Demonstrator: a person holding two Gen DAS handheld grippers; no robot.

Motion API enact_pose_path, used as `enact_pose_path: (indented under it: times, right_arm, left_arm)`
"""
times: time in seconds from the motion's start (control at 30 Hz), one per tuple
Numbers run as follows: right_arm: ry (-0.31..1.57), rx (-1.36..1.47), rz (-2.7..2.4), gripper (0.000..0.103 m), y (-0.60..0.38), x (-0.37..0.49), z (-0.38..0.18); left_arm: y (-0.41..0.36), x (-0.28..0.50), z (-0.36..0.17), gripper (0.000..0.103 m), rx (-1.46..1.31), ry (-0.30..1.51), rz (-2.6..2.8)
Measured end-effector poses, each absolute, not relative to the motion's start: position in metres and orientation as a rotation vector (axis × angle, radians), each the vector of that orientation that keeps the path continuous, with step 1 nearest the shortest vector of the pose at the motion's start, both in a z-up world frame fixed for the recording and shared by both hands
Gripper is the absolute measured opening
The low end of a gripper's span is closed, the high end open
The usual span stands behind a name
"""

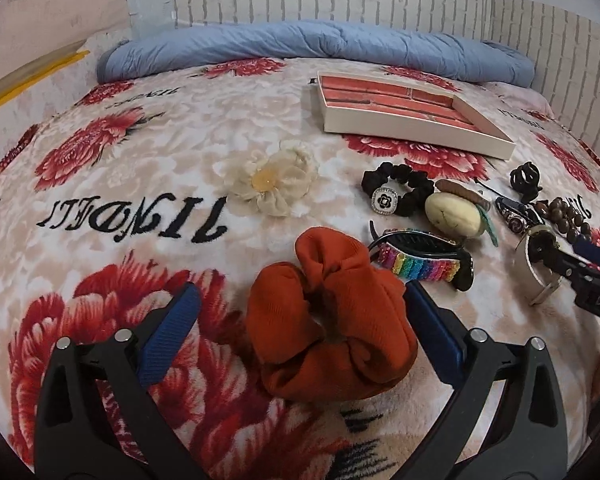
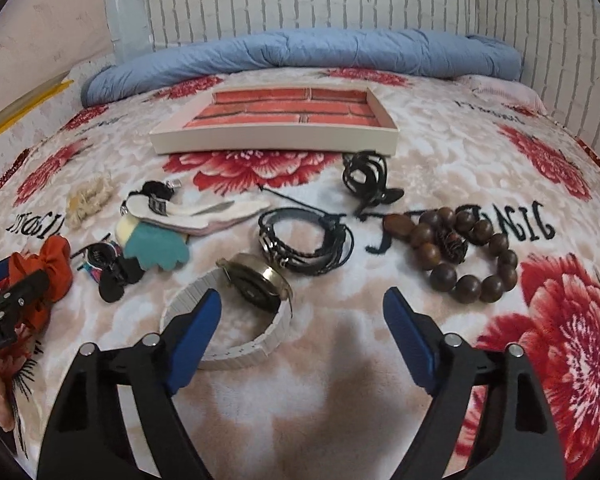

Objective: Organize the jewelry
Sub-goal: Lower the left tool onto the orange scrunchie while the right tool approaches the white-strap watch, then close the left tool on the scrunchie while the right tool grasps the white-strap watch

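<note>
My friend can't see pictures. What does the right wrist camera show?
The open right gripper hovers over a flowery blanket near a white-banded watch. Beyond lie black cord bracelets, a brown bead bracelet and an empty brick-patterned tray.

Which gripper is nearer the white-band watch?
Right. The right gripper hovers open just before the white-band watch, one finger over its band; the left gripper straddles the orange scrunchie.
</note>
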State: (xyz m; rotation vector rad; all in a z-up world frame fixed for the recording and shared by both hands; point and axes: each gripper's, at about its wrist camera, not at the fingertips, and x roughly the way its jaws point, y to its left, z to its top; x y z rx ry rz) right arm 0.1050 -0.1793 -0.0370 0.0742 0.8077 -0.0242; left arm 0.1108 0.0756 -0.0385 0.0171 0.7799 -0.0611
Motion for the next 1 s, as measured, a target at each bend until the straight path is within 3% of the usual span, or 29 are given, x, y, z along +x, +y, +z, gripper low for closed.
enact_pose_path:
  times: [0.2, 0.43, 0.7, 1.0]
  right_arm:
    - [0.85, 0.075, -0.011, 0.068, -0.177, 0.112, -0.046]
    - [0.88, 0.09, 0.015, 0.06, -0.176, 0.117, -0.049]
    - [0.889, 0.09, 0.045, 0.041, -0.171, 0.122, -0.05]
    - [0.903, 0.1, 0.099, 0.041, -0.172, 0.132, -0.049]
  left_arm:
    - [0.072, 0.118, -0.048, 0.071, 0.022, 0.825, -0.09]
    - [0.072, 0.125, -0.052, 0.066, 0.009, 0.855, -0.109]
    - [0.074, 0.128, -0.052, 0.058, -0.009, 0.872, -0.131]
    - [0.076, 0.13, -0.052, 0.055, -0.02, 0.881, -0.137]
